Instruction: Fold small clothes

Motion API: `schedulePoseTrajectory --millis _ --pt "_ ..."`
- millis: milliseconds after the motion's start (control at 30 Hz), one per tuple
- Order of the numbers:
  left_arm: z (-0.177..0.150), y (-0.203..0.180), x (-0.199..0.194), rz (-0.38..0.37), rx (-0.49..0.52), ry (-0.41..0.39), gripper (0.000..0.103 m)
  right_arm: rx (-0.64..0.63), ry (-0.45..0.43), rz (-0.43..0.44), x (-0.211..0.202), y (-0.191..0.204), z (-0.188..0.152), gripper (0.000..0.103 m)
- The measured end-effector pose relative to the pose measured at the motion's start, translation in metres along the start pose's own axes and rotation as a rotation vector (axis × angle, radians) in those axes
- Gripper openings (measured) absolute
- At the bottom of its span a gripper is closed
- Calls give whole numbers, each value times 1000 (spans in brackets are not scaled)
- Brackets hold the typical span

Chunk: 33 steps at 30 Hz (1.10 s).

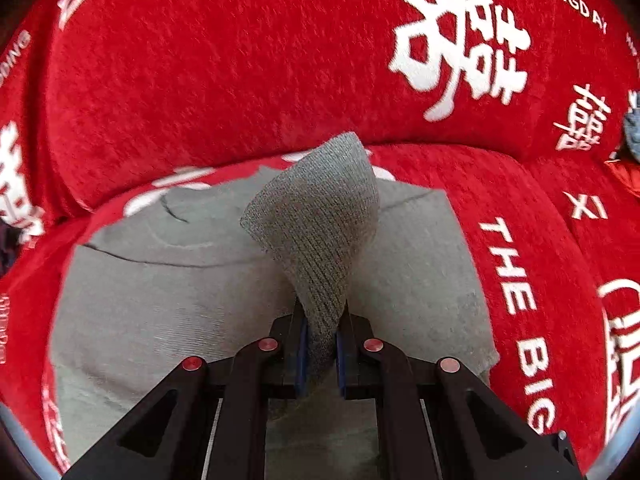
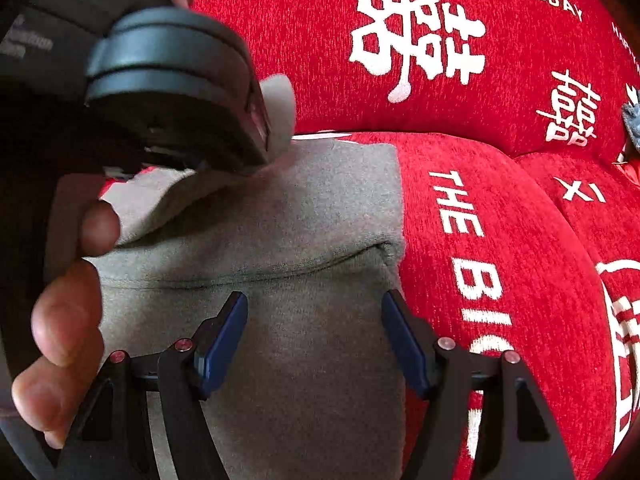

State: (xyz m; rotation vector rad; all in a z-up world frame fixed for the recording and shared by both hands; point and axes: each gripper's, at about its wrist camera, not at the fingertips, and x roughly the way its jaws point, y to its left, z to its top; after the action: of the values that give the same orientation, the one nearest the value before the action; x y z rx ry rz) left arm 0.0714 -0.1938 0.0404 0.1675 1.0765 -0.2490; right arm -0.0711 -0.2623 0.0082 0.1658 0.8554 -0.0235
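Observation:
A small grey garment [image 1: 168, 304] lies spread on a red sofa seat. My left gripper [image 1: 322, 320] is shut on the garment's ribbed cuff [image 1: 320, 216], which rises in a fold above the flat cloth. In the right wrist view the same grey garment [image 2: 296, 220] lies under my right gripper [image 2: 314, 312], which stands open just above a crease in the cloth, with nothing between its blue pads [image 2: 224, 340]. The left gripper's black body [image 2: 160, 80] and the hand [image 2: 64, 320] holding it fill the left of that view, with the lifted cloth behind it.
The red sofa cover [image 1: 240, 60] carries white characters and lettering on its backrest and seat [image 2: 500, 220]. A bluish-grey item [image 1: 632, 132] sits at the far right by the backrest. A seam between seat cushions [image 2: 532, 160] runs on the right.

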Motion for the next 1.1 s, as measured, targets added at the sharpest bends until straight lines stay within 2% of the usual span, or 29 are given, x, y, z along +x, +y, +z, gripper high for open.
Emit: schedulePoseTrajectory --millis 200,233,267,300,333,367,533,667,733,800,900,1033,1100 --pt "2 9 24 -137 -24 91 14 -21 -7 -19 1 4 -3 73" --pt "3 11 29 -157 -30 109 31 -21 -7 -17 1 4 -3 73" --pt "3 11 30 -183 -36 113 43 -19 -9 -14 1 4 -3 73" --pt "4 12 28 -221 -44 107 66 -19 -9 -13 1 3 -4 73" --pt "4 12 24 -230 -47 92 82 -18 -9 -12 1 3 -4 73" --pt "4 12 19 -201 -52 66 86 -15 -10 -9 1 2 -4 73" --pt "2 19 12 -236 -54 60 86 -7 -16 17 0 0 -5 76" --pt "-6 44 -6 -263 -80 13 86 22 -21 51 -3 -5 -5 76" --pt "-15 64 -18 -229 -90 -29 86 62 -31 74 -9 -11 -1 76" --pt "-20 82 -20 -176 -98 -50 86 91 -59 57 -16 -15 8 76" --pt "-30 109 -17 -104 -143 -44 86 63 -92 41 -22 -6 33 76" --pt "-46 146 -13 -18 -239 -46 86 -4 -73 87 -10 25 71 76" --pt "-55 162 -8 -12 -283 -29 86 13 -30 136 6 37 85 76"
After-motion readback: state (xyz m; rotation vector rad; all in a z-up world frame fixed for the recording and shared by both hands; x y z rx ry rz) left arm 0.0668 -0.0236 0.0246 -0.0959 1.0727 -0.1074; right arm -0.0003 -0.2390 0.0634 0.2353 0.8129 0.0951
